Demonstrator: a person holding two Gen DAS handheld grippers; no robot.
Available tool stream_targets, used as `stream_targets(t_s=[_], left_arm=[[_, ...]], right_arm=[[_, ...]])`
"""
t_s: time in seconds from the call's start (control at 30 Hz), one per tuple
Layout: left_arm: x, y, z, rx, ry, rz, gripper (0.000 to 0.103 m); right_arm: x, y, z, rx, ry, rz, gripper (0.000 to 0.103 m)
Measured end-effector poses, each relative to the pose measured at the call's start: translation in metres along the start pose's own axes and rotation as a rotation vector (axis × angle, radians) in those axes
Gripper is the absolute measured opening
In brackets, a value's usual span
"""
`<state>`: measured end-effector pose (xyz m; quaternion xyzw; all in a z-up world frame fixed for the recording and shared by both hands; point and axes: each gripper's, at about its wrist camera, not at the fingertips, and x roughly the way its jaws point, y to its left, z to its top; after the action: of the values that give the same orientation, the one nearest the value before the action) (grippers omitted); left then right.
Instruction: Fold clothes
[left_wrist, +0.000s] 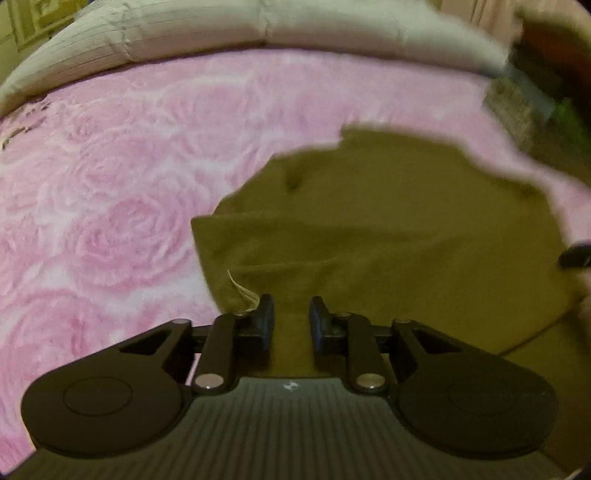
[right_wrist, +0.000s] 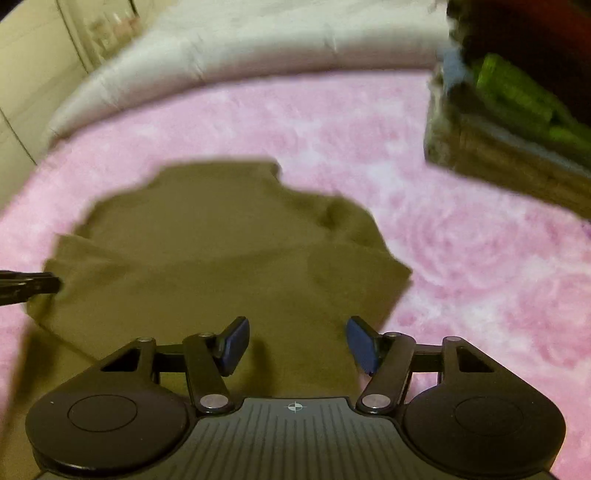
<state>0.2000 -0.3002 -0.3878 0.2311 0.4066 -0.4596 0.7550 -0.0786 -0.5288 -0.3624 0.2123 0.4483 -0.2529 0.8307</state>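
An olive garment (right_wrist: 221, 251) lies spread, partly folded, on a pink rose-patterned blanket (left_wrist: 122, 155); its layers overlap, with a folded edge running across the middle and a pale tag (left_wrist: 240, 290) showing at one corner; the cloth is blurred in both views. The left gripper (left_wrist: 291, 317) hangs over the near edge of the garment, jaws parted by a narrow gap with cloth showing between them; whether the pads touch or pinch the fabric cannot be told. The right gripper (right_wrist: 297, 343) sits above the garment's near right part, jaws spread wide, nothing between them but the cloth below. In the right wrist view the left gripper's dark tip enters at the left border, at the garment's edge. Beyond the blanket runs a beige quilted cover (left_wrist: 207, 33); at the far right stands a stack of folded clothes (right_wrist: 517, 122), green on top, much blurred.
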Motion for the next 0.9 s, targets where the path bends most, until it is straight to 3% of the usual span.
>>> stream_targets(t_s=[0.07, 0.17, 0.27, 0.4, 0.53, 0.6, 0.73, 0.77, 0.8, 0.83, 0.9], left_arm=[[-0.001, 0.008, 0.012, -0.044, -0.018, 0.016, 0.019], [-0.016, 0.020, 0.027, -0.113, -0.092, 0.034, 0.019], [0.010, 0.015, 0.054, -0.094, -0.041, -0.036, 0.019], [0.048, 0.006, 0.092, -0.061, 0.037, -0.138, 0.024], [0.085, -0.002, 0.130, -0.027, 0.116, -0.239, 0.034], [0.104, -0.006, 0.148, -0.010, 0.155, -0.289, 0.037], [0.133, -0.002, 0.161, -0.072, 0.202, -0.369, 0.040], [0.135, 0.002, 0.163, -0.091, 0.202, -0.394, 0.036], [0.137, 0.007, 0.163, -0.109, 0.195, -0.415, 0.031], [0.137, 0.010, 0.165, -0.117, 0.186, -0.433, 0.010], [0.134, 0.014, 0.163, -0.109, 0.151, -0.475, 0.005]], right_arm=[[0.006, -0.006, 0.009, 0.030, -0.022, -0.037, 0.063], [-0.012, -0.012, 0.029, 0.079, -0.108, -0.015, 0.063], [-0.009, -0.015, 0.052, 0.075, -0.121, 0.026, 0.063], [0.024, -0.014, 0.090, 0.064, -0.082, 0.104, 0.063], [0.082, -0.018, 0.130, 0.241, 0.027, 0.308, 0.063], [0.104, -0.016, 0.140, 0.278, 0.073, 0.333, 0.063], [0.127, -0.015, 0.154, 0.305, 0.120, 0.379, 0.061], [0.129, -0.016, 0.157, 0.302, 0.120, 0.391, 0.033], [0.131, -0.017, 0.158, 0.298, 0.123, 0.396, 0.021], [0.133, -0.019, 0.158, 0.302, 0.132, 0.388, 0.010], [0.130, -0.023, 0.156, 0.296, 0.101, 0.391, 0.008]])
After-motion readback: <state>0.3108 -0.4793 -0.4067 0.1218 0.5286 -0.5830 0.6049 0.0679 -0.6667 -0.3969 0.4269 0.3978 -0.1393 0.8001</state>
